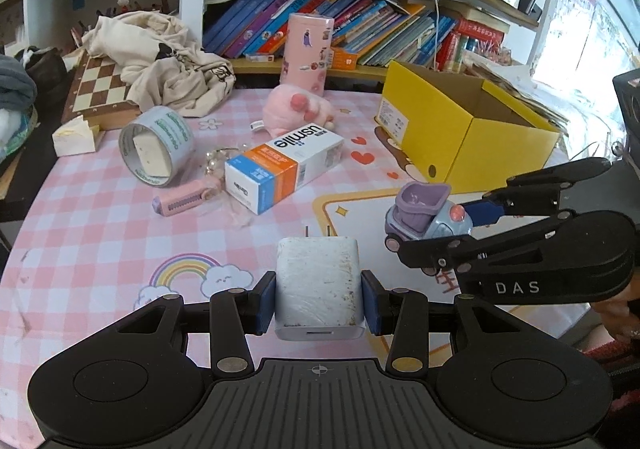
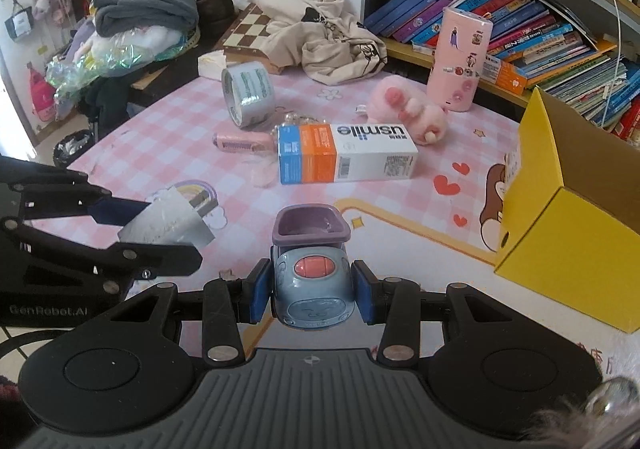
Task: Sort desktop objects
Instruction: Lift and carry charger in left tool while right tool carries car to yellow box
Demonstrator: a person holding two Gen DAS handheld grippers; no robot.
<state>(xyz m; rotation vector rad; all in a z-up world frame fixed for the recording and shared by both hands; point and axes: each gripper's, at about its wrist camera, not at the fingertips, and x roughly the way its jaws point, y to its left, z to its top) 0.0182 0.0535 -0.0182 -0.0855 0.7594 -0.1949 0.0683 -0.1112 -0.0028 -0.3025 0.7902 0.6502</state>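
My left gripper (image 1: 319, 299) is shut on a white plug charger (image 1: 319, 281), its prongs pointing away, held above the pink checked table mat (image 1: 100, 233). My right gripper (image 2: 312, 295) is shut on a blue and purple toy car (image 2: 311, 269) with a purple tub on top. The left wrist view shows that car (image 1: 424, 215) at the right between the right gripper's blue pads. In the right wrist view the charger (image 2: 168, 227) hangs at the left in the left gripper. An open yellow cardboard box (image 1: 468, 129) stands at the right, also seen as the yellow box (image 2: 568, 217).
On the mat lie a usmile carton (image 1: 284, 165), a grey tape roll (image 1: 158, 143), a pink comb (image 1: 184, 201), a pink plush toy (image 1: 298, 109) and a pink tin (image 1: 307, 49). A beige cloth (image 1: 160, 57) covers a chessboard (image 1: 100, 89). Bookshelves run behind.
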